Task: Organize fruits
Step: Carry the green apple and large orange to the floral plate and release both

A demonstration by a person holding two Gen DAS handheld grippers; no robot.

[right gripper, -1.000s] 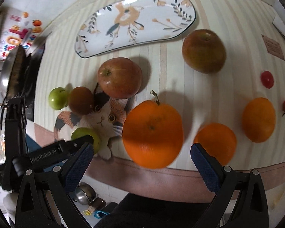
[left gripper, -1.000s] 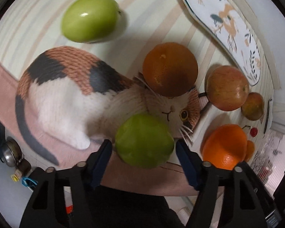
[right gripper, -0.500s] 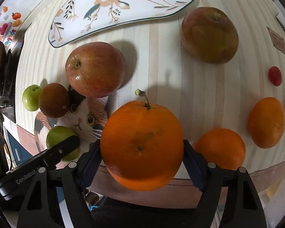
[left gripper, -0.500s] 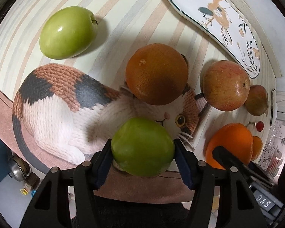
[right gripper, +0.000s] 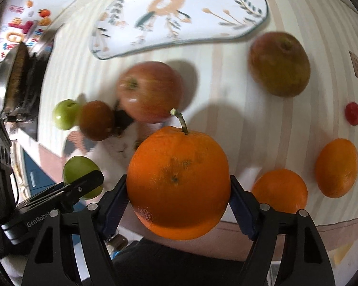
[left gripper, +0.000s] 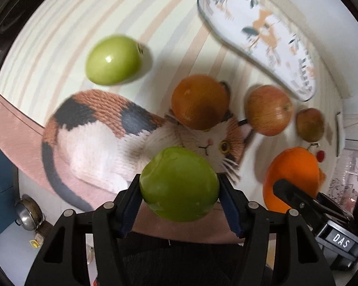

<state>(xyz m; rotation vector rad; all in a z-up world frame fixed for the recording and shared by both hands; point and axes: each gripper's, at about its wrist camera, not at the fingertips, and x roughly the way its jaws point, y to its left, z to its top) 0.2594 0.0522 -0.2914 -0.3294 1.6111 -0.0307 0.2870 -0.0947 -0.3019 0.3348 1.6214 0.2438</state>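
Jaws of the left gripper (left gripper: 179, 190) clamp a green apple (left gripper: 179, 183) just over the cat print (left gripper: 121, 140) on the striped tablecloth (left gripper: 59, 28); beyond the cat's head sit a dull orange (left gripper: 200, 101) and a red apple (left gripper: 269, 113), and a tag nearby reads "DAS" (left gripper: 340, 240). Seen from the right wrist, the right gripper (right gripper: 179, 195), its jaws having just closed, squeezes a stemmed orange (right gripper: 179, 181) beside that cat, with "GenRobot" partly legible on the other tool (right gripper: 39, 221).
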